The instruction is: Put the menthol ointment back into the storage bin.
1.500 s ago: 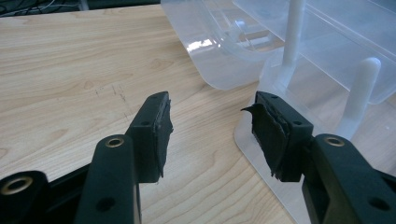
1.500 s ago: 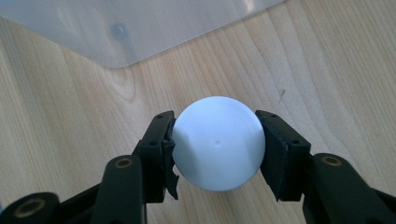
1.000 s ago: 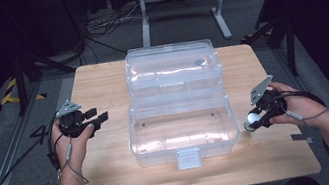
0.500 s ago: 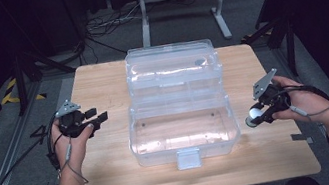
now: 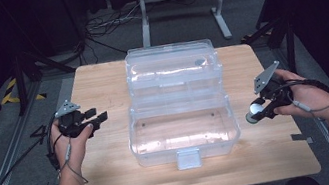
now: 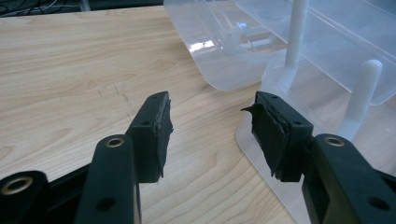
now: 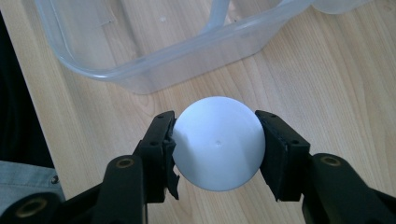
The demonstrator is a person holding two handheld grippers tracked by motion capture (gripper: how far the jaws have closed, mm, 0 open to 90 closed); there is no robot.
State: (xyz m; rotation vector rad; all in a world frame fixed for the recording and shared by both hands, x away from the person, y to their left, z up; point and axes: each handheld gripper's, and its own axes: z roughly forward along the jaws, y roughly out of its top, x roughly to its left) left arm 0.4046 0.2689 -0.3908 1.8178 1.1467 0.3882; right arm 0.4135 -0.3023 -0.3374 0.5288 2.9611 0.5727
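The right tongs [image 5: 256,114] are clamped on a small, smooth white ball [image 5: 256,107], one black pad pressed against each side of it. In the right gripper view the white ball [image 7: 218,142] sits squarely between the two jaws, clear of the pale wooden surface [image 7: 327,79] beneath it. Just ahead of these tongs lies the rounded corner of a large clear plastic box [image 7: 154,46], apart from the ball.

In the high view the clear plastic box [image 5: 182,130] lies open between the two tongs, its lid [image 5: 172,68] folded back on the far side and a small latch tab [image 5: 188,159] at the near edge. The ball hangs just off the box's right end wall, outside the box, with the person's right hand [image 5: 300,95] wrapped around the gripper body behind it.

The left tongs [image 5: 99,119] stand wide apart with nothing between them, held in the person's left hand [image 5: 73,140] off the box's left end and pointing toward it. In the left gripper view the jaws frame bare wooden surface [image 6: 70,74]; beyond the right-hand jaw stands the box's rounded clear corner [image 6: 224,51] with two white plastic posts [image 6: 364,93], near the jaw tip but not touching it.
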